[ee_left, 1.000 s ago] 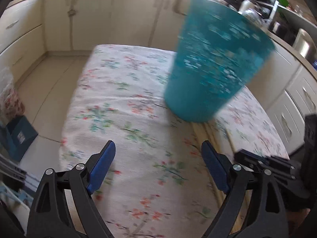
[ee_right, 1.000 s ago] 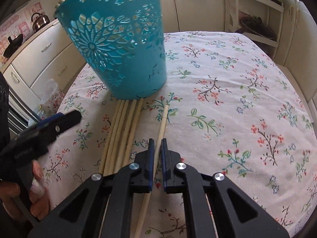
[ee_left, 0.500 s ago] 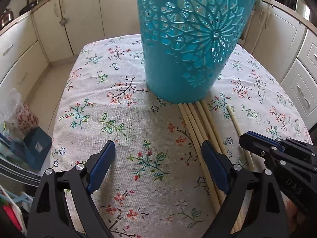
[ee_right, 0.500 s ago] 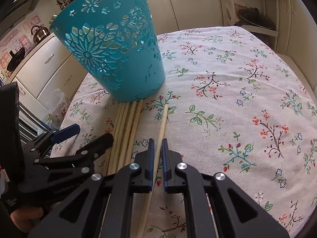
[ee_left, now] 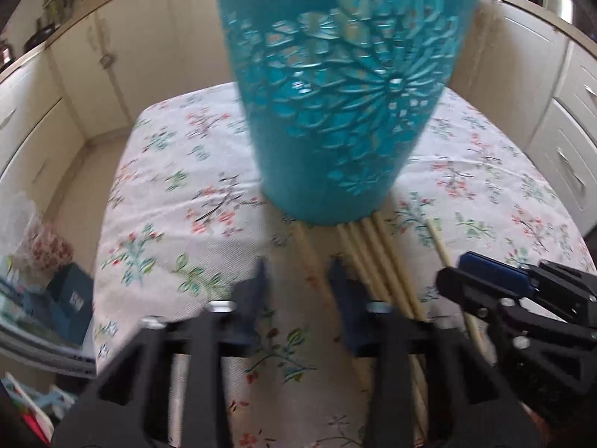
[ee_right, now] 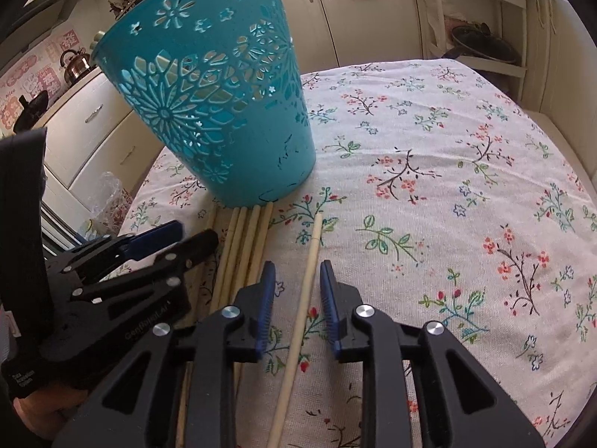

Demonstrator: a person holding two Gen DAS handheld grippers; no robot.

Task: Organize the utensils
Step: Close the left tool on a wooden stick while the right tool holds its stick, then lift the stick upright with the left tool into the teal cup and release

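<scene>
A teal cut-out plastic basket stands upright on the floral tablecloth; it fills the top of the blurred left wrist view. Several pale wooden chopsticks lie bundled in front of it. One chopstick lies apart to the right. My right gripper is open, its jaws either side of that single chopstick without gripping it. My left gripper is partly open, straddling one chopstick at the left of the bundle; it also shows in the right wrist view.
The table is covered by a floral cloth. Cream kitchen cabinets surround it. A kettle sits on the far counter. A plastic bag and boxes lie on the floor at the left.
My right gripper has opened from shut around the single chopstick. My left gripper has narrowed its jaws and moved in toward the bundle and basket.
</scene>
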